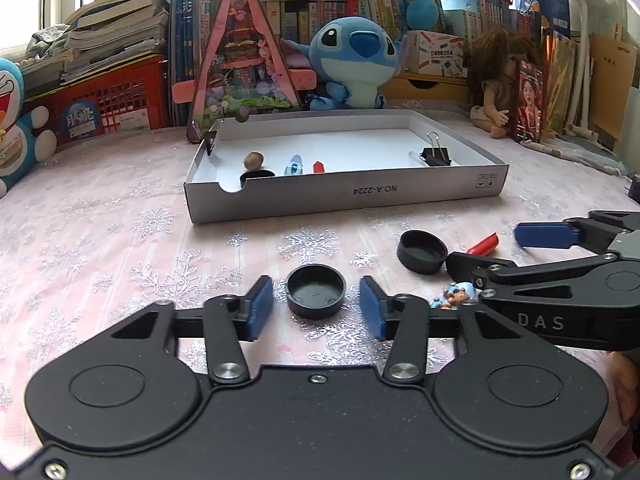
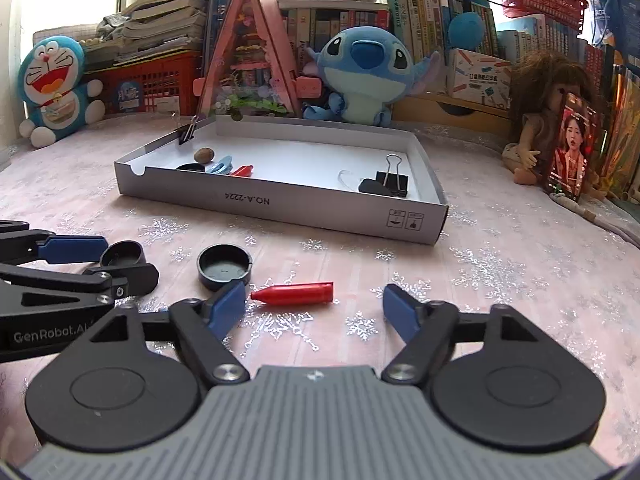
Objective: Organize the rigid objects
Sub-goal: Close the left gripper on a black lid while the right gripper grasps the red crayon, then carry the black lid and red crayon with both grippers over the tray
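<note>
A shallow grey box point(image 1: 348, 194) point(image 2: 280, 204) sits mid-table and holds a nut, a black cap, a blue clip, a red piece and a black binder clip point(image 1: 436, 156). My left gripper point(image 1: 316, 306) is open, its blue pads on either side of a black cap point(image 1: 316, 290) on the cloth. A second black cap point(image 1: 422, 250) point(image 2: 225, 266) lies to its right. My right gripper point(image 2: 314, 310) is open, just behind a red bullet-shaped piece point(image 2: 294, 293) point(image 1: 484, 243). The left gripper also shows in the right wrist view point(image 2: 116, 258), around its cap point(image 2: 122, 254).
A small cartoon figure point(image 1: 454, 296) lies beside the left gripper's right finger. Plush toys point(image 1: 354, 60), a pink model house point(image 1: 244, 52), a doll point(image 2: 548, 120), a red crate point(image 1: 108, 108) and books line the back edge behind the box.
</note>
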Demonstrator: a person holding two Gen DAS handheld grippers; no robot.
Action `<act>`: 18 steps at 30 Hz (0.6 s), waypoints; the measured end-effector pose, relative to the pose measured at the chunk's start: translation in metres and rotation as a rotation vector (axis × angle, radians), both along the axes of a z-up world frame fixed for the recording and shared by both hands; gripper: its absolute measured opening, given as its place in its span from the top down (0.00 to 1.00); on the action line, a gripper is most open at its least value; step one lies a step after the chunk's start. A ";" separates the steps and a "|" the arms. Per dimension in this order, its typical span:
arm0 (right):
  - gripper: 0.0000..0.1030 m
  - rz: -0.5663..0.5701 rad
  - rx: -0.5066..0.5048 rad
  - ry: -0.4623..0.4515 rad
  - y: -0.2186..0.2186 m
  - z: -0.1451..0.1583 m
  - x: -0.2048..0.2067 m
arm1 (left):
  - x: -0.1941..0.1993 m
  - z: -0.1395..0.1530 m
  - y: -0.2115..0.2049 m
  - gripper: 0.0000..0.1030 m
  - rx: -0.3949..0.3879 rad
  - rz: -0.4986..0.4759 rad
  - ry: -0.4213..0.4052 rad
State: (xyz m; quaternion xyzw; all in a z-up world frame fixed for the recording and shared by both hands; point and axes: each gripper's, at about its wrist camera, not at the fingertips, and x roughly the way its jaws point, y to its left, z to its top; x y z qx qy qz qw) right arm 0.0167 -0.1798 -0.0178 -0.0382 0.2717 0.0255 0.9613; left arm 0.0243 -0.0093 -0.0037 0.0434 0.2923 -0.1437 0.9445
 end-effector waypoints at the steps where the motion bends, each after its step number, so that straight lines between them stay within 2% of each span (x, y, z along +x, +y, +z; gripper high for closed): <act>1: 0.27 0.004 0.005 -0.001 0.000 0.000 0.000 | -0.001 0.000 0.000 0.69 0.000 -0.001 0.001; 5: 0.49 0.026 0.026 -0.009 -0.002 -0.001 -0.002 | 0.000 0.003 -0.001 0.71 -0.008 0.002 0.019; 6: 0.51 0.031 0.027 -0.013 -0.002 -0.001 -0.003 | 0.000 0.004 0.000 0.71 -0.010 0.001 0.023; 18: 0.52 0.001 0.041 -0.070 -0.005 0.003 -0.010 | 0.006 0.011 0.004 0.71 -0.037 0.019 0.056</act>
